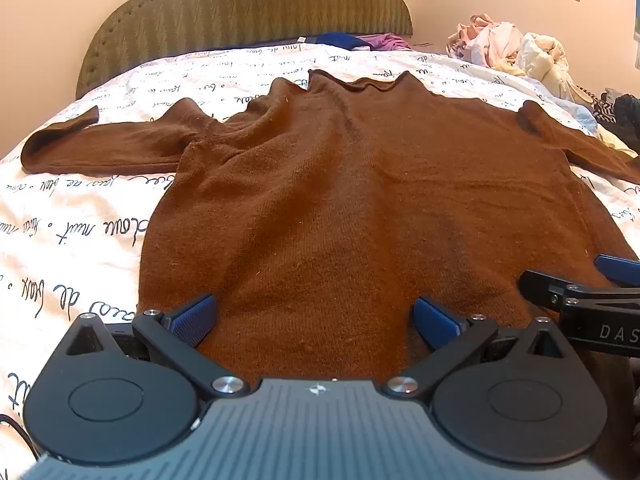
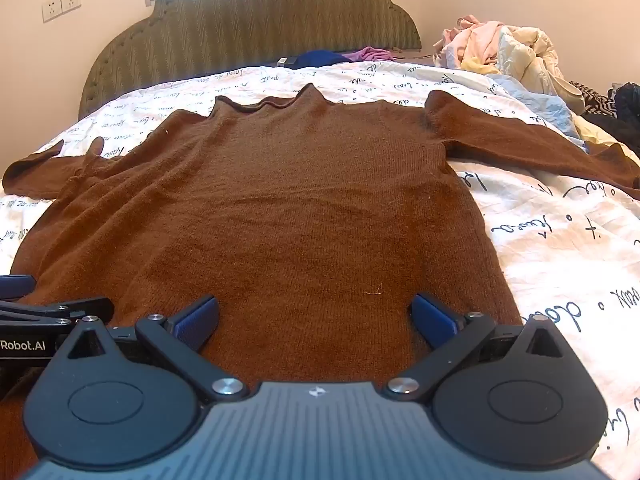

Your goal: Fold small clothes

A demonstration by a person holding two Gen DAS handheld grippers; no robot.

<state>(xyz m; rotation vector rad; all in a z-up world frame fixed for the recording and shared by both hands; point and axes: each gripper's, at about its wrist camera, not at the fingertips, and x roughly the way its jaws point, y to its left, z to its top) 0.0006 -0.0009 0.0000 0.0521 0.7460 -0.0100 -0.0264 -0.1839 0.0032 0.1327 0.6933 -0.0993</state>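
Note:
A brown knit sweater [image 1: 340, 184] lies flat on the bed, neck towards the headboard, both sleeves spread out to the sides. It fills the right wrist view too [image 2: 272, 208]. My left gripper [image 1: 316, 318] is open and empty, low over the hem on the sweater's left half. My right gripper [image 2: 316, 316] is open and empty over the hem on the right half. The right gripper also shows at the right edge of the left wrist view [image 1: 576, 284], and the left gripper at the left edge of the right wrist view [image 2: 52, 308].
The bed has a white cover with black script [image 1: 72, 224] and a green padded headboard [image 1: 248, 4]. A pile of pale clothes [image 1: 516, 52] lies at the back right. Blue and purple garments [image 2: 340, 57] lie by the headboard. Dark clothes [image 2: 616, 108] sit at the far right.

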